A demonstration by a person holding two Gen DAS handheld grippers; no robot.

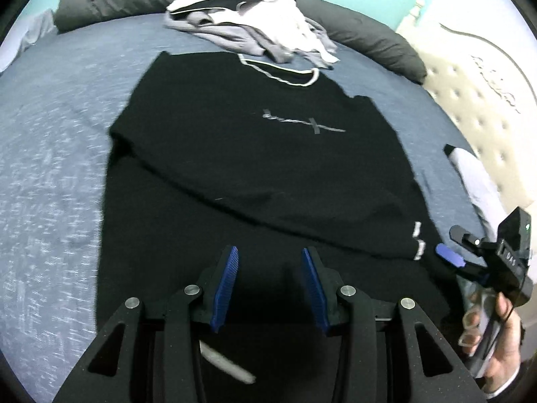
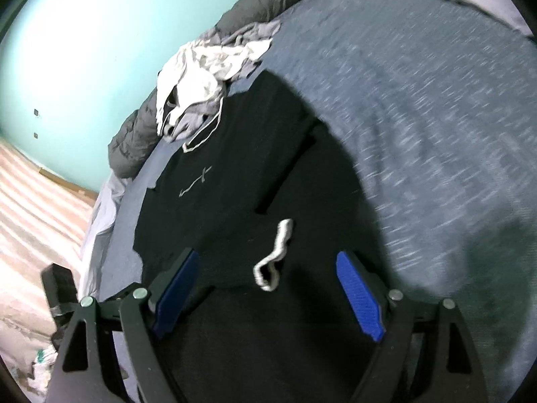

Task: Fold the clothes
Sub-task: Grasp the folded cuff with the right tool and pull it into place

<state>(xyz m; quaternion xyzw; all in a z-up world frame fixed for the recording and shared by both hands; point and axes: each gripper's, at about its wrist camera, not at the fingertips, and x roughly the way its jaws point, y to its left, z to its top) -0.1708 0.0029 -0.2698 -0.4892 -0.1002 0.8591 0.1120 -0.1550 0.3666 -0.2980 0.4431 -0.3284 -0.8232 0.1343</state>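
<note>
Black shirt (image 1: 255,154) lies on the bed under both downward-tilted tongs, left (image 1: 270,262) and right (image 2: 268,278), both released.

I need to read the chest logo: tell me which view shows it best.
The left wrist view: the grey logo on the black shirt lies central and nearly square-on. The right wrist view shows it smaller and tilted.

clothes pile (image 1: 248,23) beyond shirt (image 1: 261,154), bedspread (image 1: 50,154) open
</note>
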